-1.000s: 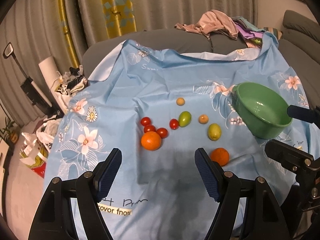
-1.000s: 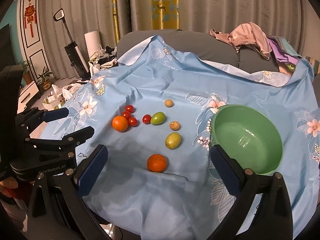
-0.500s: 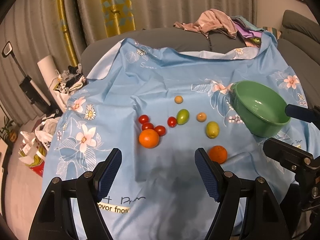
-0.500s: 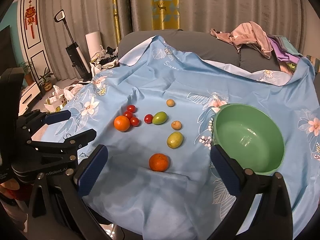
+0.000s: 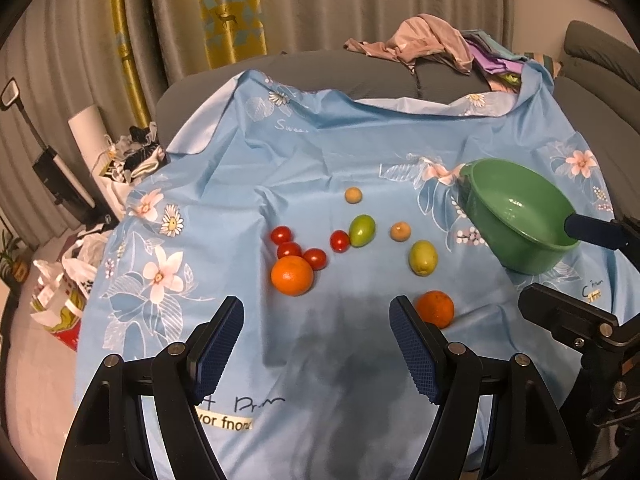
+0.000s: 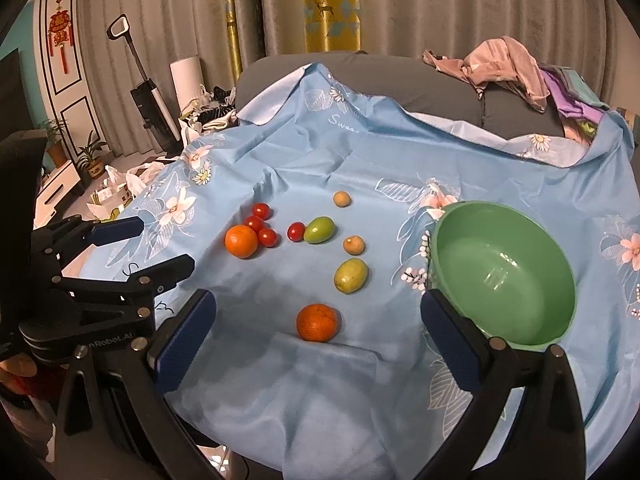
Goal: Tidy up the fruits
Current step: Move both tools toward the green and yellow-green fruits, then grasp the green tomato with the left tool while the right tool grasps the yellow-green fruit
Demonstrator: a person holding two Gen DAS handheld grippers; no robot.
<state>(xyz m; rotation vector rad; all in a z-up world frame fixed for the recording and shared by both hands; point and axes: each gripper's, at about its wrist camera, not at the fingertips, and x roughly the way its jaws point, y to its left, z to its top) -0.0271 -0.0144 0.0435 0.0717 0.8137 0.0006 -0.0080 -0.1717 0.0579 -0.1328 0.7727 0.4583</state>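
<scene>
Spread over a blue flowered cloth [image 6: 304, 152] covering what looks like a table, though the surface beneath stays hidden.

From the right wrist view, left to right:
- At 9 o'clock, left hand-held gripper [image 6: 154, 244], pads apart, nothing between them, hovering off the cloth's left edge.
- Just right of it, large orange [image 6: 241, 241] touching a cluster of three cherry tomatoes [image 6: 261, 224] at its 1 o'clock.
- Fourth cherry tomato [image 6: 296, 231] pressed against green tomato [image 6: 319, 230] near the centre.
- At 12 o'clock from those, small tan fruit [image 6: 342, 199], set apart.
- Second tan fruit [image 6: 354, 245] just above yellow-green fruit [image 6: 351, 275].
- Second orange [image 6: 317, 322] at 6 o'clock, alone, nearest the camera.
- At 3 o'clock, green bowl [image 6: 504, 276], upright, no fruit inside.

Right hand-held gripper [image 6: 318, 344] wide apart, clamping nothing, above the near cloth edge.

From the left wrist view: left hand-held gripper [image 5: 316, 344] likewise spread, second orange [image 5: 435, 309] beside its right pad [image 5: 412, 350]; right hand-held gripper [image 5: 580, 272] at 3 o'clock beside green bowl [image 5: 516, 216].
</scene>
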